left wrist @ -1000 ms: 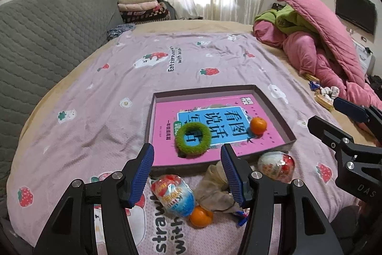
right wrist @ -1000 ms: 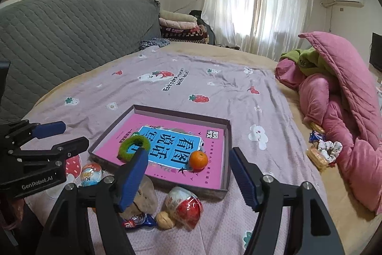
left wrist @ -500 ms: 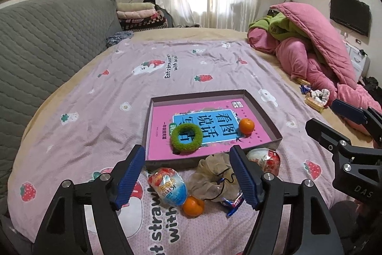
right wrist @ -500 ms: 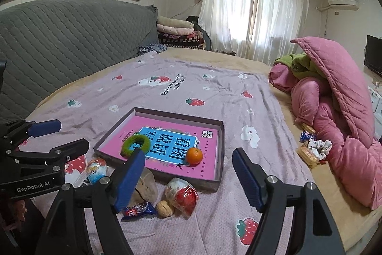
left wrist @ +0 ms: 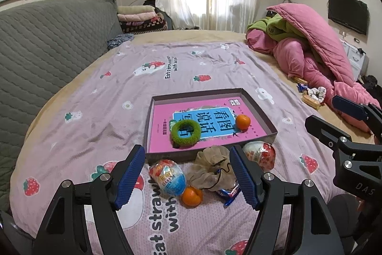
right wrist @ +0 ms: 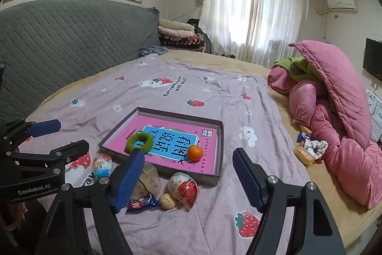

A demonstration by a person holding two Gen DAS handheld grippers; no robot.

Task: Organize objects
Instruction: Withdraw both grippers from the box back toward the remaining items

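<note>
A shallow grey tray (left wrist: pixel 262 116) on the strawberry bedspread holds a pink book, a green fuzzy ring (left wrist: pixel 185 132) and an orange (left wrist: pixel 243 122). On the bedspread in front of the tray lie a blue-wrapped egg (left wrist: pixel 168 177), a second orange (left wrist: pixel 191 196), a mesh pouch (left wrist: pixel 212 169), a red-wrapped egg (left wrist: pixel 260 155), a blue candy (left wrist: pixel 229 194) and a walnut (right wrist: pixel 167 201). My left gripper (left wrist: pixel 185 148) hovers open above these loose items, holding nothing. To its right, my right gripper (right wrist: pixel 188 152) is open and empty, short of the tray (right wrist: pixel 220 135).
A heap of pink and green quilts (left wrist: pixel 310 47) fills the right side of the bed. Snack packets and a white scrunchie (left wrist: pixel 312 94) lie beside it. A grey padded headboard (left wrist: pixel 47 44) runs along the left. Folded blankets (left wrist: pixel 140 18) are stacked at the far end.
Both grippers have drawn back and slightly up from the tray, so more of the bed shows. The left jaws have widened. The objects lie where they were.
</note>
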